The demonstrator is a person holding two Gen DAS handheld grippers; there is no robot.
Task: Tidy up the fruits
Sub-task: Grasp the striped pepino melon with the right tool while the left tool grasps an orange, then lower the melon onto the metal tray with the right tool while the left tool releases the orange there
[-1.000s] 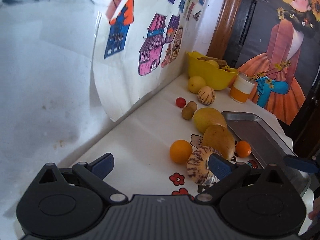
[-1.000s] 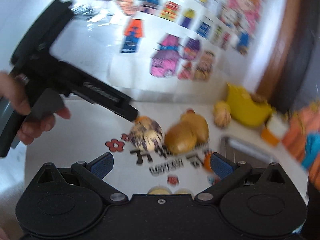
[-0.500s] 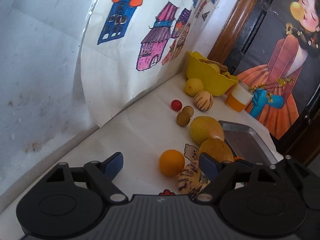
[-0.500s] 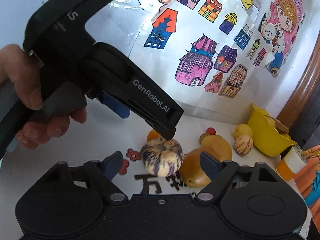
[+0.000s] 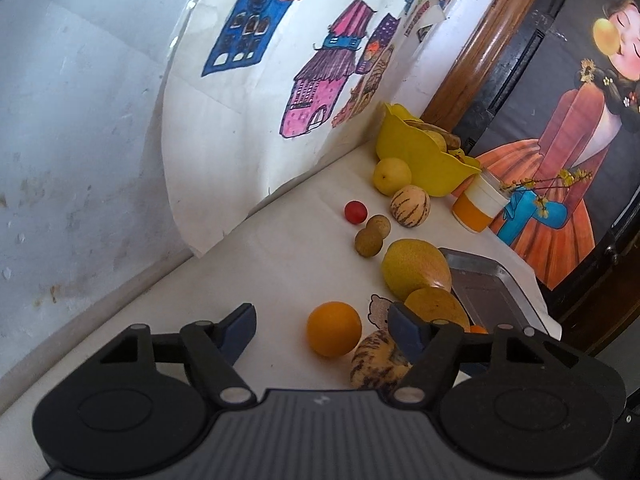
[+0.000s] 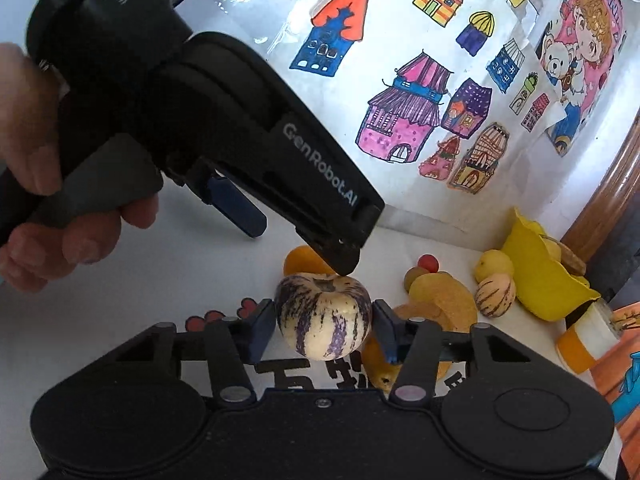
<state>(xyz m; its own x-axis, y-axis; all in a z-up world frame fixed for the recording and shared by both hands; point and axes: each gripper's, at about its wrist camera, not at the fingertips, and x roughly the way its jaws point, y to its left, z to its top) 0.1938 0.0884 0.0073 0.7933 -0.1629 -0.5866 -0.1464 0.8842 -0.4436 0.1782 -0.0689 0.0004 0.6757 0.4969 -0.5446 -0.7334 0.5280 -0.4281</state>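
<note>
On the white table (image 5: 288, 264), near the front edge, I am closing my right gripper (image 6: 324, 326) around the striped melon (image 6: 323, 316). Half a second ago its fingers were spread wide and sitting short of the fruit; now both blue pads (image 6: 262, 326) are flanking it, touching or nearly touching its sides. Melon is looking seated on the table, not lifted, as far as I can tell. So I am judging the grasp as just being made, the carry not yet started.

My left gripper (image 5: 320, 326) is hovering over the same spot, fingers spread and holding nothing, with the orange (image 5: 334, 328) showing between them on the table below. In the right view its black body is hanging right above the melon, tip almost on the stem end. It has been drifting in closer over the last second, so I am watching for a clash when lifting.

Rest of the fruit is lying loose: two mangoes (image 5: 416, 268) just behind the melon, a second striped melon (image 5: 410, 205), a lemon (image 5: 392, 176), two brown longans (image 5: 368, 242), a red cherry tomato (image 5: 355, 212). The yellow bowl (image 5: 424, 160) at the back is already holding some items; the metal tray (image 5: 492, 292) is sitting beside the mangoes. Either one is looking like the drop spot; I cannot tell which.
</note>
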